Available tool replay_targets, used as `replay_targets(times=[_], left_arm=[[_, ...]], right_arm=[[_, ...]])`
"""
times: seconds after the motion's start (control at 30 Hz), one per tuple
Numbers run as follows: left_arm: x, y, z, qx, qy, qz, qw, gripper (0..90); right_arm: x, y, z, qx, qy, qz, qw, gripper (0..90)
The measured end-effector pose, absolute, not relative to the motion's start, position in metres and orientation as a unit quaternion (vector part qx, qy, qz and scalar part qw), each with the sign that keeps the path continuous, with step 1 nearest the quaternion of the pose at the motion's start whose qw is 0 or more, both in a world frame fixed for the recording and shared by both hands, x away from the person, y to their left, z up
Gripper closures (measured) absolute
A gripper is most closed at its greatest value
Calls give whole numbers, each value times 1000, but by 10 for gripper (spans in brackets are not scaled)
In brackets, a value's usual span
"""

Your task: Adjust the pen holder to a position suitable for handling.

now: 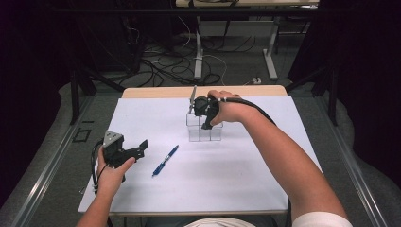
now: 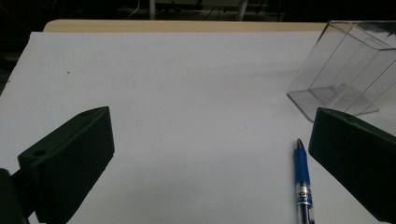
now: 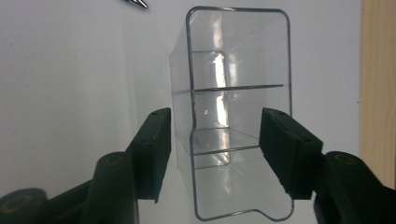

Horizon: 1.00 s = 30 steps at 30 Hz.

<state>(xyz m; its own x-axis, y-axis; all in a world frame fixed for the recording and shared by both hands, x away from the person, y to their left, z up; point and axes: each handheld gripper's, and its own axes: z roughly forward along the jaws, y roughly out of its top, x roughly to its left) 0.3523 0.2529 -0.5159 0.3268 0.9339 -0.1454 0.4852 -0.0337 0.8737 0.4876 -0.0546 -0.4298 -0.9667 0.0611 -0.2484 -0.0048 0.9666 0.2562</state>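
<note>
A clear plastic compartment box (image 1: pixel 203 133) stands upright at the far middle of the white table top (image 1: pixel 236 179). My right gripper (image 1: pixel 206 125) points down over it. In the right gripper view the box (image 3: pixel 238 70) lies between the two black jaws, and my right gripper (image 3: pixel 217 127) is open, with a gap showing at the left pad. A blue pen (image 1: pixel 165 161) lies flat left of centre. My left gripper (image 1: pixel 142 147) rests low at the near left, open and empty. In its own view, my left gripper (image 2: pixel 210 154) has the pen (image 2: pixel 302 177) beside its right jaw and the box (image 2: pixel 345 70) beyond.
A bare wooden strip (image 1: pixel 156 91) runs along the table's far edge. Beyond it are floor cables (image 1: pixel 165 66) and table legs (image 1: pixel 270 56). The pen's tip (image 3: pixel 135 3) shows at the top of the right gripper view.
</note>
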Motion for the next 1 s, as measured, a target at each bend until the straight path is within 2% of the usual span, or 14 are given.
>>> replay_targets(times=[0.13,0.23,0.37,0.63,0.7,0.8,1.0], left_arm=[[353,253,-516,676,525,246,455,1],[352,253,-516,676,525,246,455,1],[351,253,-515,678,523,247,454,1],[352,253,-515,678,522,248,454,1],[351,253,-515,678,522,247,454,1],[351,252,-515,676,524,246,456,1],[351,252,-515,680,522,246,452,1]], right_arm=[[482,-55,-428,23,981,132,142,380],[480,-56,-427,40,975,141,169,343],[475,-58,-424,76,972,150,166,335],[462,-64,-410,143,951,193,192,235],[460,-68,-407,170,944,206,191,188],[453,-83,-403,227,926,216,209,187],[439,-112,-402,295,897,265,195,171]])
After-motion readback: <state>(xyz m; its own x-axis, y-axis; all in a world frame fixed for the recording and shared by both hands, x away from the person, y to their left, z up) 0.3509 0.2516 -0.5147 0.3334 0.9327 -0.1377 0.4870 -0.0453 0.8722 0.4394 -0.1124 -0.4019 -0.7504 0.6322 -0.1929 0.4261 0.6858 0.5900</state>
